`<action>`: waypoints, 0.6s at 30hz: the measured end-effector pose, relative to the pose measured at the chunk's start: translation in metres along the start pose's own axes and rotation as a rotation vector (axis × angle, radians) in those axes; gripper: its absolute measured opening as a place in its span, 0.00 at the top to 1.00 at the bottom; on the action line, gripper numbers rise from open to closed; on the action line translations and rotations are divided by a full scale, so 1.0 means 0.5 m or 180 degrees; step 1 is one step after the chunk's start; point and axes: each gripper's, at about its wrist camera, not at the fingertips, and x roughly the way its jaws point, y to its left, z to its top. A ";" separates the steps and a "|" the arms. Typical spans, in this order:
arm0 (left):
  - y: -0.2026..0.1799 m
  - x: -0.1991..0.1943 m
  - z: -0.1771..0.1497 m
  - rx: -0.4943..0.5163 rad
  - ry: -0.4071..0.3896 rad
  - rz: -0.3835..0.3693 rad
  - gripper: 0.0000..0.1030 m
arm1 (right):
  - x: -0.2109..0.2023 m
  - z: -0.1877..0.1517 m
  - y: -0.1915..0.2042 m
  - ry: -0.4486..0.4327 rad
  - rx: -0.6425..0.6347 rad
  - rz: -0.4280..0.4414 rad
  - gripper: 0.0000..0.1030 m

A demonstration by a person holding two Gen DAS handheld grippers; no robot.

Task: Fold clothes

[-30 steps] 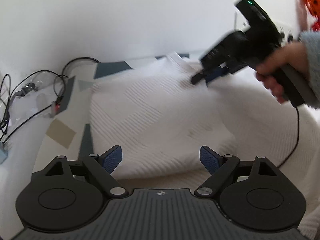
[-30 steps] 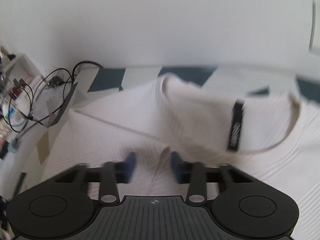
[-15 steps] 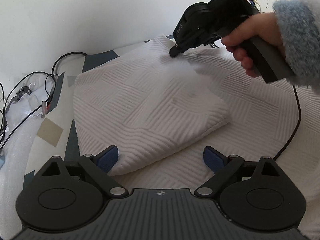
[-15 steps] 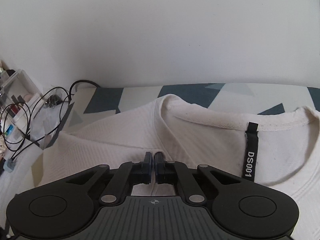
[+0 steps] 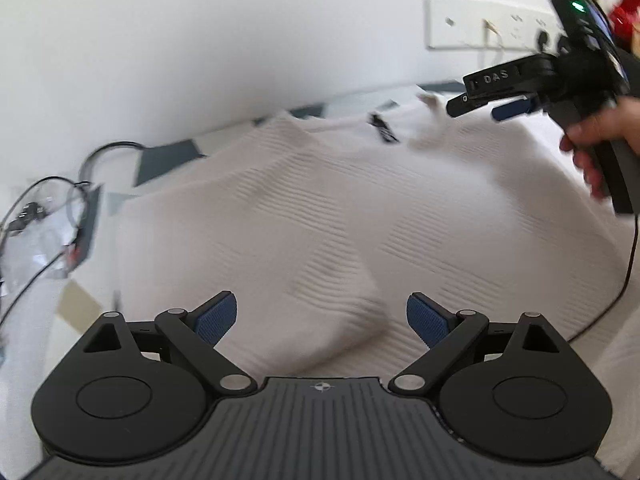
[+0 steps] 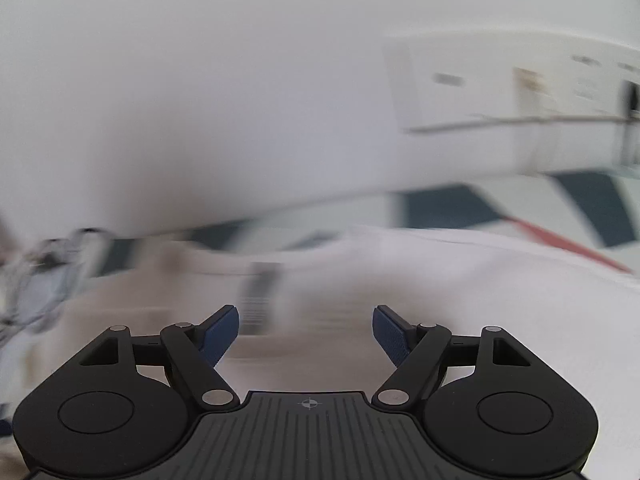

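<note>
Left gripper (image 5: pixel 322 320) gapes above a white sweater (image 5: pixel 320 216).
At two o'clock, a hand (image 5: pixel 596 140) holds the right gripper (image 5: pixel 480 106), its jaws just parted and empty.

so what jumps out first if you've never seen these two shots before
The white ribbed sweater fills the middle of the left wrist view, one side folded over the body, its black neck label near the far edge. At upper right a hand holds the right gripper above the collar; its jaws have just been opening and nothing is between them. In front, the left gripper is wide open over the folded edge.
</note>
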 end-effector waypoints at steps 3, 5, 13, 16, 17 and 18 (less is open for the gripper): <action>-0.041 0.011 -0.015 0.0165 0.0116 -0.0090 0.09 | 0.008 0.002 -0.042 0.0141 -0.0053 -0.0438 0.26; -0.064 0.019 -0.024 0.0261 0.0183 -0.0152 0.09 | 0.005 -0.004 -0.053 0.0106 -0.0065 -0.0509 0.21; -0.076 0.055 -0.028 0.0210 0.0399 -0.0233 0.00 | 0.056 -0.012 -0.062 -0.0105 -0.0381 -0.0775 0.43; -0.066 0.062 -0.026 0.0096 0.0451 -0.0330 0.00 | 0.093 0.023 -0.068 -0.0133 -0.0360 -0.0750 0.42; -0.064 0.063 -0.026 0.0070 0.0449 -0.0342 0.00 | 0.105 0.036 -0.070 -0.0137 -0.0350 -0.0751 0.42; -0.066 0.063 -0.028 0.0075 0.0431 -0.0333 0.00 | 0.116 0.048 -0.071 -0.0141 -0.0345 -0.0766 0.42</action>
